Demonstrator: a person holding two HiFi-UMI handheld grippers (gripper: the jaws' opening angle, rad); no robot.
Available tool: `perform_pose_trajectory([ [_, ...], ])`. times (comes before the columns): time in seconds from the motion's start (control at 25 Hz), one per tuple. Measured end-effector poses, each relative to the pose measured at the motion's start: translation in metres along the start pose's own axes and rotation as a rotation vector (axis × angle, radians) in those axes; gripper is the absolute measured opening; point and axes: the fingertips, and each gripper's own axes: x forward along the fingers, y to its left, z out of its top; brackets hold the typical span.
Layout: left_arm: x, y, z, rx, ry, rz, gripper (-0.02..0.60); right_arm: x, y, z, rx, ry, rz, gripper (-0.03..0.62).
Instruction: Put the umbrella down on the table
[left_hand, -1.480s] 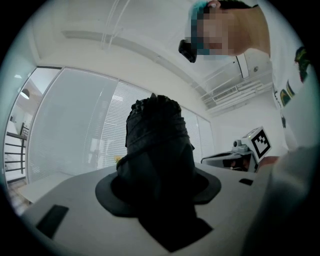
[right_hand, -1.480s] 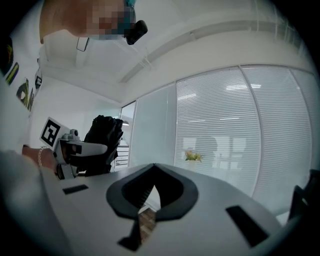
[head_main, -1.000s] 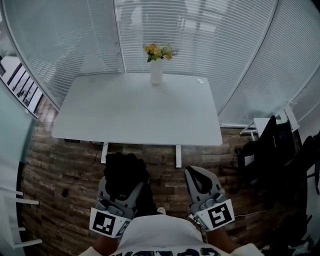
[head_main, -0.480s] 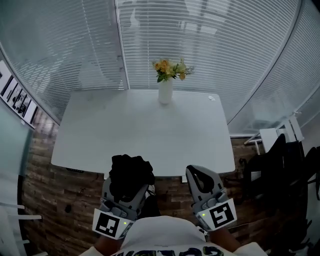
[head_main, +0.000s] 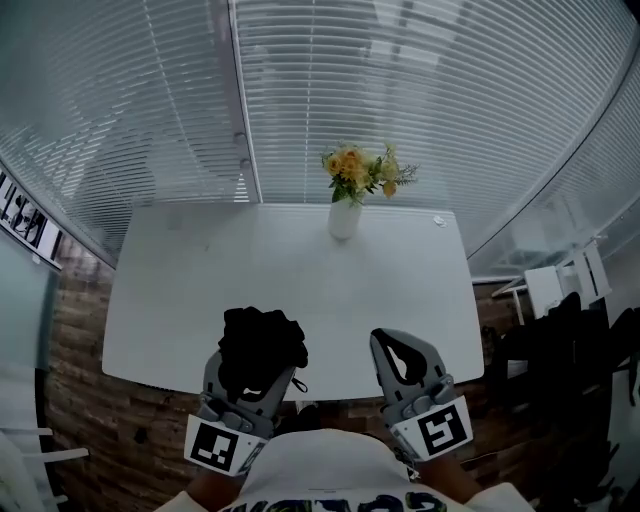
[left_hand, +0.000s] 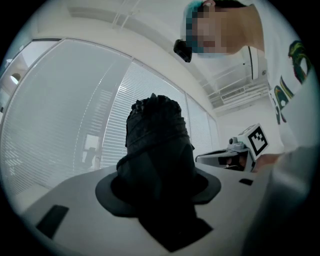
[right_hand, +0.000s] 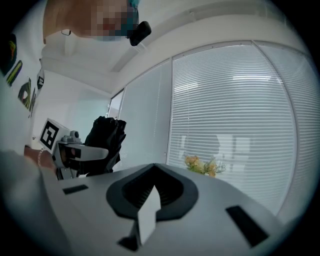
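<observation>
Head view, looking steeply down on a white worktop (head_main: 200, 290) set before a wall of closed blinds (head_main: 420, 90).

The left claw (head_main: 250, 372) sits at 7 o'clock in this view. Its jaws stand wide and are clamped on a folded black umbrella (head_main: 262, 342). The umbrella's bunched fabric rises out of the claw and overlaps the near edge of the worktop. Whether it touches the surface cannot be judged.

The right claw (head_main: 384, 342) sits at 5 o'clock, level with the left one and well apart from it. Its jaws meet at the tips and hold nothing. Each claw carries a cube with square markers at its near end, the left cube (head_main: 220, 443) and the right cube (head_main: 438, 430).

A white vase (head_main: 344, 220) of yellow and orange flowers (head_main: 360, 172) stands at 12 o'clock, near the far edge of the worktop and far from both claws. A brown wood-pattern floor (head_main: 90, 420) shows around the worktop at 8 o'clock.

Left gripper view: the umbrella (left_hand: 157, 145) fills the space between the jaws, a dark wrinkled bundle standing up from the claw's mouth. The other claw (left_hand: 222, 159) shows at 3 o'clock.

Right gripper view: the space ahead of the closed jaws is bare. The left claw (right_hand: 82, 151) with the umbrella (right_hand: 106, 137) lies at 9 o'clock, and the flowers (right_hand: 202, 165) at 3 o'clock against the blinds.
</observation>
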Motion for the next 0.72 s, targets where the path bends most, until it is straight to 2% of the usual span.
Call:
perform_pose_trajectory([
  [0.12, 0.021, 0.022, 0.005, 0.007, -0.021, -0.001, 0.249, 0.024, -0.013, 0.0, 0.007, 0.003, -0.011, 0.009],
  [0.32, 0.041, 0.036, 0.003, 0.011, -0.041, -0.019, 0.249, 0.045, -0.027, -0.004, 0.017, 0.009, -0.026, 0.009],
  [0.48, 0.05, 0.039, -0.004, -0.006, 0.004, -0.022, 0.249, 0.051, -0.035, -0.007, 0.022, 0.012, -0.032, 0.009],
  [0.64, 0.058, 0.035, 0.005, 0.008, -0.033, -0.02, 0.249, 0.049, -0.047, -0.004, 0.019, 0.008, -0.038, 0.009],
  [0.72, 0.062, 0.031, 0.005, 0.012, -0.024, -0.016, 0.249, 0.048, -0.053, -0.004, 0.015, 0.0, -0.039, 0.009],
])
